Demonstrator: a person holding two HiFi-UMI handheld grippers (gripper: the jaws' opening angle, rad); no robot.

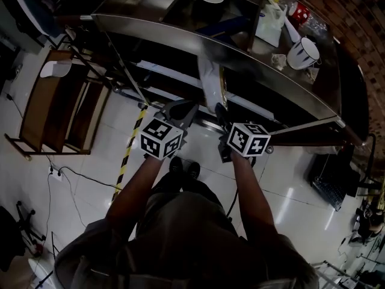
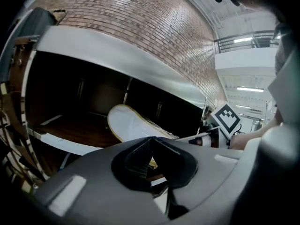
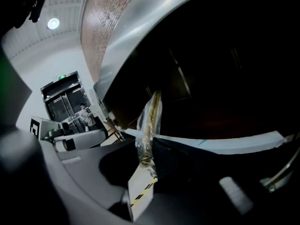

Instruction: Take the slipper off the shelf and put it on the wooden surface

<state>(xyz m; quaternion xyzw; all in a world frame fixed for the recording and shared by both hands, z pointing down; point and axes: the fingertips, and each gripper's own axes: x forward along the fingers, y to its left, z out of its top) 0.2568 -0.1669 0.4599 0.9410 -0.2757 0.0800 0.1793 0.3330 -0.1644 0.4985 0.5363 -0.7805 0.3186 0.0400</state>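
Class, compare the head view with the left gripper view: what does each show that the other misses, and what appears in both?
Head view only: the white mug on top of the steel counter, the striped floor tape and the person's shoes. Left gripper view only: a railed balcony, ceiling strip lights, and how the left gripper has its jaws shut on the edge of the slipper. Both: the slipper, the steel counter's front edge, and the right gripper with its marker cube.
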